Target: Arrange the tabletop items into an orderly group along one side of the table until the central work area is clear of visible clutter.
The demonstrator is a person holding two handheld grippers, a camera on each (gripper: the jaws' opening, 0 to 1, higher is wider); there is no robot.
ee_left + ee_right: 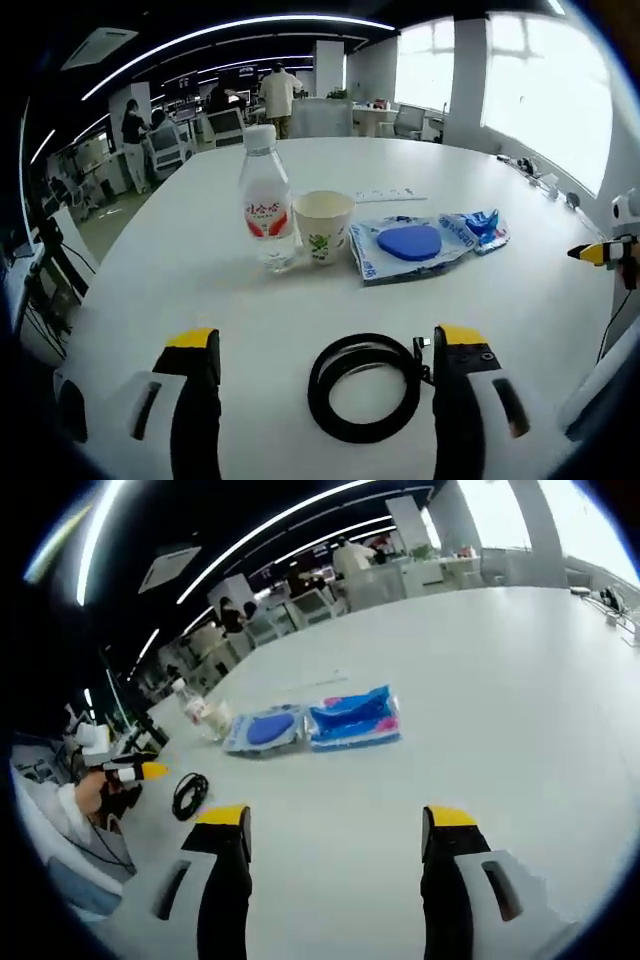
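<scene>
Fingers point(195, 400) of left gripper point(327, 345) straddle, seemingly untouched, black cable coil point(365, 388).

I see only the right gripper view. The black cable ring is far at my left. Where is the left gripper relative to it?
Observer: In the left gripper view the open left gripper has the coiled black cable between its jaws, on the table.
Operator: What stands behind the blue packets? It is too small for me.
Observer: A water bottle with a red label, and beside it a paper cup.
Operator: Are the two touching?
Observer: They stand close together; contact I cannot tell.
</scene>
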